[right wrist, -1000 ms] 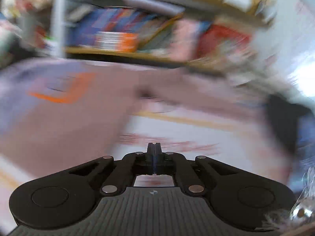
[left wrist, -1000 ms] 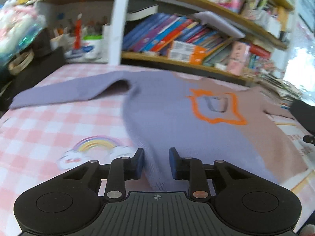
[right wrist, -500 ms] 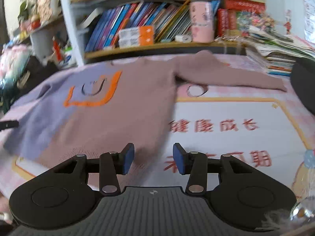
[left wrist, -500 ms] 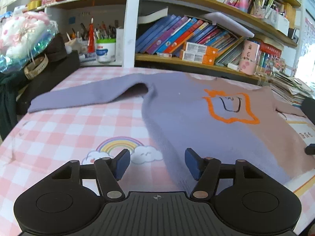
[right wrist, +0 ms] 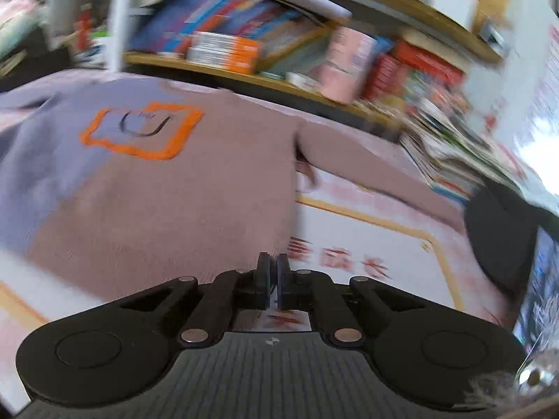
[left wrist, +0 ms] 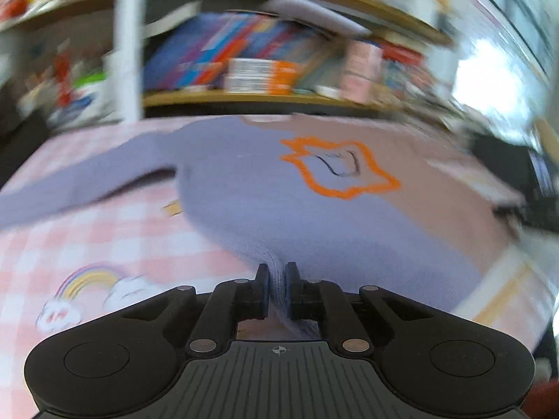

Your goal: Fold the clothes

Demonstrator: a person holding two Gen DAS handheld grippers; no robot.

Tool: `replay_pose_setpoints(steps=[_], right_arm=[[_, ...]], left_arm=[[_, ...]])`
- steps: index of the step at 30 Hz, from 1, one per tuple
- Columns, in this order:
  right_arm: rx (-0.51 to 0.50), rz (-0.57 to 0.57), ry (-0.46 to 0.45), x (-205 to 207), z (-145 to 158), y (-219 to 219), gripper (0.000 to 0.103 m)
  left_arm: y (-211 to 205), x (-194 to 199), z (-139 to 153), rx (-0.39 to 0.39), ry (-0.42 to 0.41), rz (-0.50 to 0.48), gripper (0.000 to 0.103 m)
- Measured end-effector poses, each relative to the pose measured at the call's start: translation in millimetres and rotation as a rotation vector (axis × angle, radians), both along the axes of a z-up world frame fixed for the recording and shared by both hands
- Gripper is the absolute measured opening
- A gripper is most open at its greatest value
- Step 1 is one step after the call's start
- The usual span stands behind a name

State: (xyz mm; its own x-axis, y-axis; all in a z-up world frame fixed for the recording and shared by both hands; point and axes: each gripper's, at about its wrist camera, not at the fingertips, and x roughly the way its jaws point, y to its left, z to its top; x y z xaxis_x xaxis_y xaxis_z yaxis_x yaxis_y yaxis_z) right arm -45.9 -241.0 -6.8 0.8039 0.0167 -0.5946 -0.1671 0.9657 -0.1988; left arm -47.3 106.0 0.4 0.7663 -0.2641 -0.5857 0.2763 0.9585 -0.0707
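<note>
A sweater, half lilac [left wrist: 251, 195] and half dusty pink [right wrist: 181, 202], lies flat on the table with an orange-outlined patch [left wrist: 335, 167] on its chest. Its sleeves spread out left [left wrist: 70, 188] and right [right wrist: 367, 160]. My left gripper [left wrist: 277, 276] is shut on the lilac hem, with fabric bunched between the pads. My right gripper [right wrist: 273, 265] is shut at the pink hem's right corner; the view is too blurred to see fabric between the pads.
The table has a pink checked cloth with a rainbow print [left wrist: 87, 282] and a white mat with red characters [right wrist: 342, 262]. Bookshelves [left wrist: 244, 70] stand behind. A dark object [right wrist: 503, 230] sits at the right edge.
Both grippers were open half a second ago and are now closed at the sweater's hem. Both views are blurred with motion.
</note>
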Motion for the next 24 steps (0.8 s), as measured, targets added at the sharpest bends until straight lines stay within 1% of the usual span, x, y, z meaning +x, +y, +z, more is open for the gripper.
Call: replay_pose_setpoints(steps=[1,3,4,5,6,7,8,9,10,11,12,13,14,15,16,18,21,23,24], right_arm=[[0.022,-0.005,0.009,-1,1,-4,0.003],[0.072,-0.008,0.029,-4,2,-13,0.004],[0.118,0.015,0.04,-8,2,-14,0.004],[0.176,0.035,0.046,-11,3,-16,0.005],[0.217,0.044,0.049,-13,4,-18,0.007],[0.235,0.045,0.044,-14,5,-18,0.009],[0.253,0.046,0.039,-15,6,-19,0.02],[0.263,0.044,0.034,-16,7,-19,0.034],[0.253,0.035,0.026,-15,7,-17,0.039],[0.249,0.029,0.022,-14,7,-16,0.041],[0.263,0.027,0.029,-13,6,-16,0.041],[0.277,0.027,0.037,-13,5,-16,0.041],[0.288,0.03,0.048,-12,4,-16,0.041],[0.296,0.034,0.058,-12,3,-16,0.041],[0.295,0.035,0.064,-12,1,-15,0.041],[0.293,0.039,0.076,-12,-1,-13,0.041],[0.308,0.037,0.075,-12,-3,-15,0.041],[0.314,0.036,0.073,-11,-3,-16,0.041],[0.313,0.037,0.072,-10,-4,-15,0.041]], left_arm=[[-4,0,-1,0.02,-0.003,-0.012,0.006],[8,3,-3,0.019,-0.003,0.034,0.006],[18,4,-2,0.009,-0.009,0.073,0.006],[33,4,-1,-0.024,-0.02,0.114,0.006],[48,1,3,-0.078,-0.029,0.149,0.007],[57,-2,6,-0.113,-0.031,0.158,0.01],[65,-5,9,-0.145,-0.032,0.165,0.011],[69,-10,12,-0.158,-0.041,0.158,0.014],[71,-13,13,-0.159,-0.046,0.156,0.022],[69,-16,13,-0.151,-0.043,0.16,0.028],[67,-18,12,-0.143,-0.04,0.165,0.04],[66,-20,10,-0.133,-0.036,0.172,0.047],[64,-20,8,-0.129,-0.031,0.176,0.05],[62,-20,6,-0.135,-0.027,0.172,0.056],[61,-19,5,-0.149,-0.022,0.155,0.069],[57,-15,2,-0.165,-0.012,0.122,0.08],[50,-10,1,-0.128,-0.001,0.128,0.078],[49,-8,-2,-0.122,0.012,0.14,0.074],[49,-8,-4,-0.125,0.018,0.144,0.059]])
